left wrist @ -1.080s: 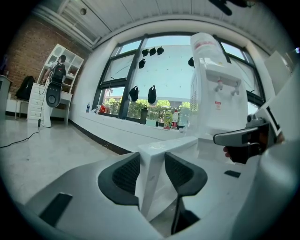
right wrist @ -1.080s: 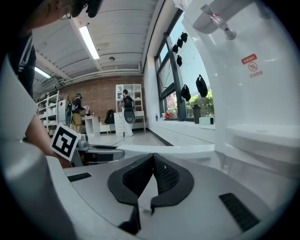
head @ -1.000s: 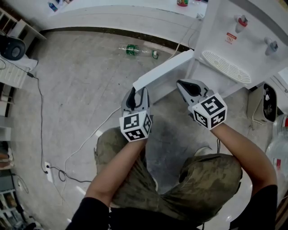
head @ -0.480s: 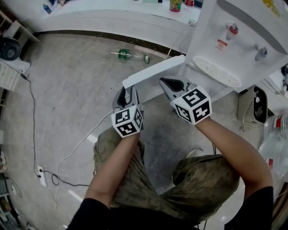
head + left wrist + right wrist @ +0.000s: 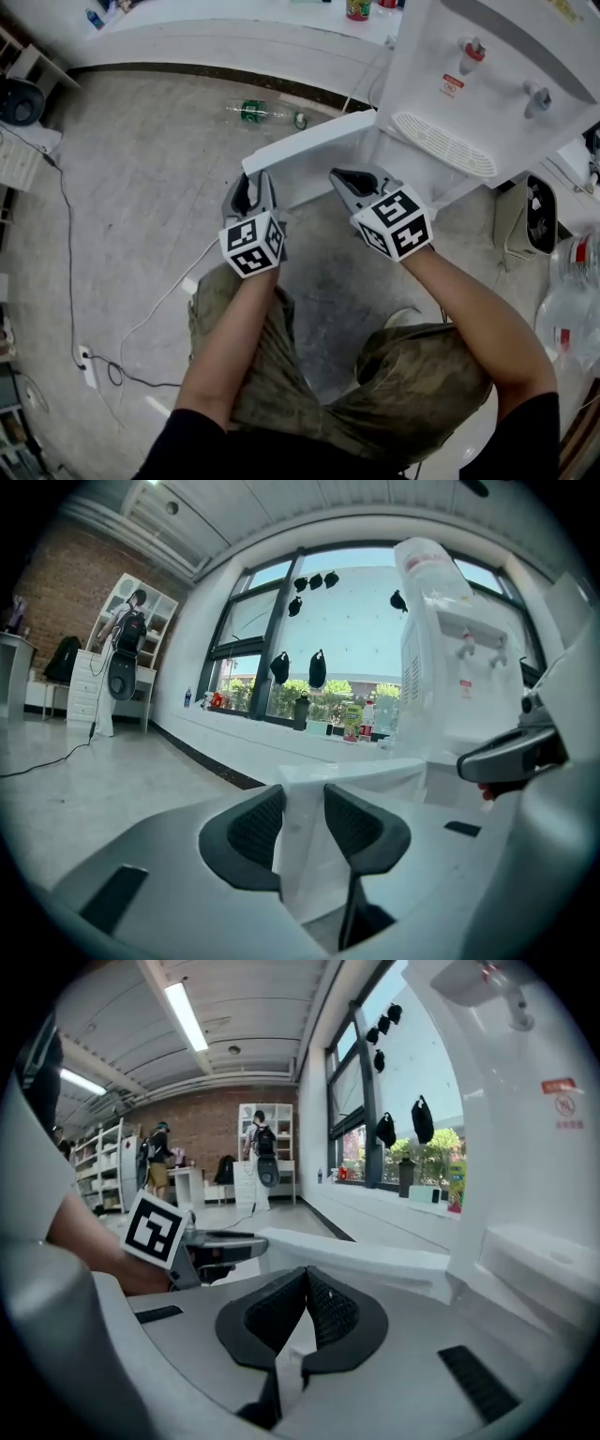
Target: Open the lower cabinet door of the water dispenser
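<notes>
The door (image 5: 314,148) is already swung well out from the dispenser (image 5: 487,84). In the head view it is a white panel running from its hinge side by the cabinet out toward 10 o'clock. Its free edge sits between the jaws of the left hand-held gripper (image 5: 249,186). In the left gripper view the panel (image 5: 302,855) fills the gap, with both pads on it. Those jaws have just been closing, and the hold now looks like a firm clamp on the edge.

To finish well, I would keep that clamp square on the edge and draw it along the door's own arc rather than straight back, so the panel neither twists nor slips from the pads.

The right hand-held gripper (image 5: 343,178) hangs at 3 o'clock of the left one, just before the cabinet opening. Its jaws are pressed together on nothing (image 5: 307,1290), and it touches no part of the door.

Farther out, at 12 o'clock of the door's free edge, a bottle (image 5: 255,111) lies on the floor (image 5: 141,187). A cable (image 5: 178,292) trails off at 8 o'clock.
</notes>
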